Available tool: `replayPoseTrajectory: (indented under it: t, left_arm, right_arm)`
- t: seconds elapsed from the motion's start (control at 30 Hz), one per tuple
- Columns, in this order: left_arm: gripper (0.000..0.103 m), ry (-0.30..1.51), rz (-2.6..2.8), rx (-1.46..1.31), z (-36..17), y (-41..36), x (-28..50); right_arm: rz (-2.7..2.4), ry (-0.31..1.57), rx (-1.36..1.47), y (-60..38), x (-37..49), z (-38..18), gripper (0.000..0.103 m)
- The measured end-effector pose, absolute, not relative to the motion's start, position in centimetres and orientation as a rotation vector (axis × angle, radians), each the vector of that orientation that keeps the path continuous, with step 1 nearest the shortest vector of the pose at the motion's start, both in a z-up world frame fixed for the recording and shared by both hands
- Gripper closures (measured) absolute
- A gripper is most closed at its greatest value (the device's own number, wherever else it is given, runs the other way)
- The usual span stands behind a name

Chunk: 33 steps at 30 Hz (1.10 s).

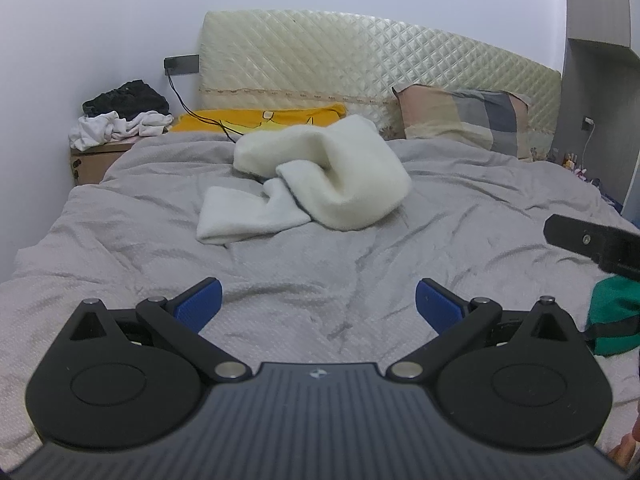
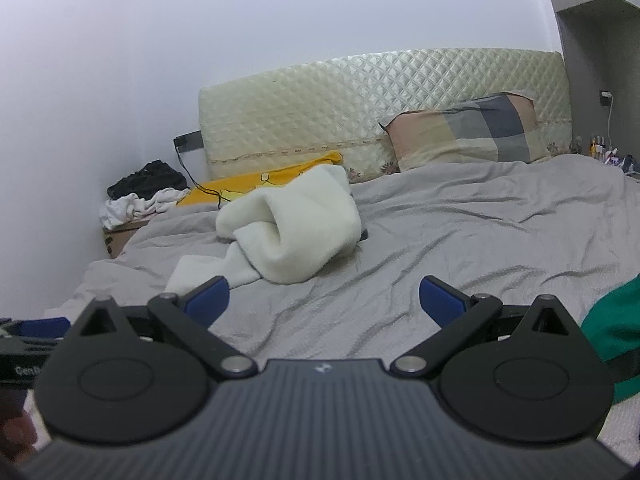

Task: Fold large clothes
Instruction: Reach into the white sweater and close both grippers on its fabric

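A cream fleece garment (image 1: 332,184) (image 2: 292,232) lies crumpled in a heap on the grey bedspread (image 1: 320,264) (image 2: 460,232), one sleeve trailing toward the left. A green garment (image 1: 614,316) (image 2: 612,332) lies at the bed's right side, partly cut off. My left gripper (image 1: 318,304) hovers open over bare bedspread, well short of the cream heap. My right gripper (image 2: 324,300) is also open and holds nothing, with the cream heap ahead to its left and the green garment beside its right finger. Part of the right gripper (image 1: 592,240) shows at the left view's right edge.
A quilted cream headboard (image 1: 360,64) and a checked pillow (image 1: 464,120) stand at the far end. A yellow cloth (image 1: 256,118) with a black cable lies by the headboard. A bedside box (image 1: 100,156) at the far left carries black and white clothes. Small items crowd the far right.
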<state>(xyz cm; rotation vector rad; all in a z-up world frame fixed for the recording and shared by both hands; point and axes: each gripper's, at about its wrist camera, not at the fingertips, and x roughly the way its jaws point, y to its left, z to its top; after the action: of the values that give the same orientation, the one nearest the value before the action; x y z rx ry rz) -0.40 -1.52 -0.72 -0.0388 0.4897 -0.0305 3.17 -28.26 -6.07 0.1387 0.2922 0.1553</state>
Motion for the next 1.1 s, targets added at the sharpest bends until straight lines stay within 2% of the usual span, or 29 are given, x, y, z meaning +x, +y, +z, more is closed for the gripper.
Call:
replayPoseTrajectory:
  t: [0.5,0.87,1.1]
  left_arm:
    - [0.0,0.569,-0.06,-0.084,-1.0,-0.8,4.4]
    - [0.0,0.618,-0.11,-0.253,0.4,1.8,17.8]
    - [0.0,0.653,-0.148,-0.417,-2.3,4.3,27.7]
  right_arm:
    - [0.192,0.381,0.236,-29.0,5.9,-6.9,0.0]
    - [0.229,0.467,0.403,-30.4,17.2,-6.4,0.0]
    - [0.267,0.505,0.506,-30.9,26.5,-9.2,0.001]
